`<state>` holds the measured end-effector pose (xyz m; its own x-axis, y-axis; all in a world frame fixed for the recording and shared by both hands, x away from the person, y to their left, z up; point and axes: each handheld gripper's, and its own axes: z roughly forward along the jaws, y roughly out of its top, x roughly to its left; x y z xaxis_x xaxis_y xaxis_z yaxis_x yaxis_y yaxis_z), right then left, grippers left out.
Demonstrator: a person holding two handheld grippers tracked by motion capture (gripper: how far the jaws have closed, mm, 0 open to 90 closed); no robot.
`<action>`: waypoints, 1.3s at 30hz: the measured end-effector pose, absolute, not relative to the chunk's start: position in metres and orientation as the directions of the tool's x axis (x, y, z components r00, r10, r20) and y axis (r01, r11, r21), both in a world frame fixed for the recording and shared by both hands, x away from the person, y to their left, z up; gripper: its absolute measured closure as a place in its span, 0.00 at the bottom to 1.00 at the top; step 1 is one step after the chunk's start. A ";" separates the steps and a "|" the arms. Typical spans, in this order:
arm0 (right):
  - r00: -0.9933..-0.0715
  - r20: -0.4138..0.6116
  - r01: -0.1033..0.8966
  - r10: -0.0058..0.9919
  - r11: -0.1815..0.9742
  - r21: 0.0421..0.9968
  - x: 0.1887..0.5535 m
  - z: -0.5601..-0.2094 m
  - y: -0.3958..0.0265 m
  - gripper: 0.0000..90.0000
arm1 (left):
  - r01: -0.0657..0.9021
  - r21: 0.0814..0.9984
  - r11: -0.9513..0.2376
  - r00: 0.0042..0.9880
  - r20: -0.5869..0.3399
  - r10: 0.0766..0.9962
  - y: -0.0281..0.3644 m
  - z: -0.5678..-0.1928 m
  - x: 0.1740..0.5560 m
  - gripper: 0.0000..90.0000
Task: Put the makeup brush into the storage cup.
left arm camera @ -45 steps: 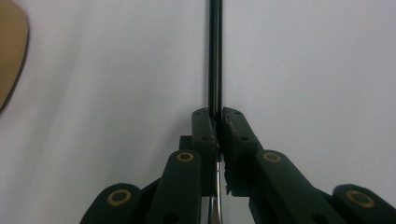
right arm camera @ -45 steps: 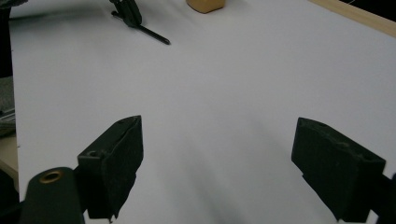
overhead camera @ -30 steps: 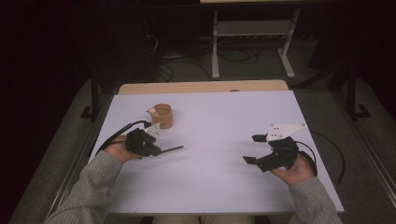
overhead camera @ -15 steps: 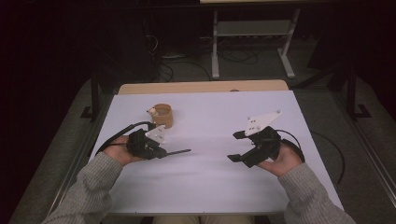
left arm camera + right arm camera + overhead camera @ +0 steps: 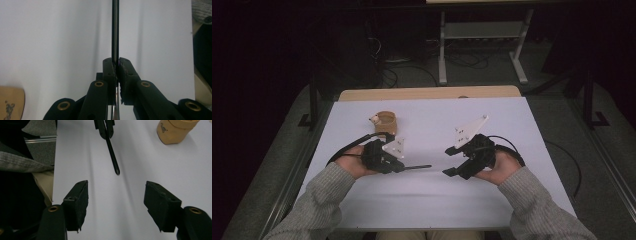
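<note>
My left gripper [image 5: 404,167] is shut on a thin black rod [image 5: 418,167] that sticks out level to the right over the white table sheet [image 5: 427,200]. In the left gripper view the rod [image 5: 115,30] runs straight up from the closed pads [image 5: 117,65]. My right gripper [image 5: 448,161] faces it from the right, a short gap from the rod's tip. Its jaws have just been closing and stand open with nothing between them [image 5: 116,202]. The right gripper view has the rod [image 5: 112,157] pointing toward it. A tan cup-like holder [image 5: 385,121] stands behind the left hand.
A wooden strip [image 5: 427,93] borders the table's far edge. Cables trail from both grippers across the sheet. Metal rails run along both table sides. Beyond the table, a grey stand [image 5: 482,45] and cables sit on the dark floor.
Both hands have moved inward toward the table's middle and risen a little. The rod's tip is now closer to the right gripper, whose jaws stand narrower than before.
</note>
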<state>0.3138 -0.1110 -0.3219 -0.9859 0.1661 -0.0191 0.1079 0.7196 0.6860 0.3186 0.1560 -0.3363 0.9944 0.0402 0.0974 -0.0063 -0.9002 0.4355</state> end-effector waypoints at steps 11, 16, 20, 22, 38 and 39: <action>-0.992 0.037 0.118 0.124 0.753 0.647 0.318 -0.336 -0.095 0.58 | -0.064 0.451 -0.890 0.995 0.097 -0.023 0.128 -0.334 0.314 0.94; -0.994 0.041 0.101 0.097 0.769 0.631 0.320 -0.343 -0.093 0.67 | -0.083 0.450 -0.889 0.995 0.084 -0.050 0.121 -0.334 0.312 0.94; -0.996 0.049 0.088 0.073 0.781 0.619 0.320 -0.347 -0.092 0.72 | -0.087 0.446 -0.891 0.996 0.071 -0.062 0.117 -0.336 0.310 0.94; -0.996 0.054 0.086 0.067 0.790 0.607 0.319 -0.349 -0.090 0.74 | -0.090 0.456 -0.885 0.995 0.071 -0.065 0.116 -0.335 0.310 0.94; -0.996 0.066 0.086 0.057 0.787 0.611 0.315 -0.362 -0.095 0.92 | -0.105 0.468 -0.878 0.994 0.068 -0.082 0.112 -0.336 0.309 0.92; -0.996 0.060 0.086 0.063 0.788 0.610 0.314 -0.362 -0.096 0.92 | -0.098 0.468 -0.879 0.995 0.067 -0.075 0.112 -0.336 0.309 0.85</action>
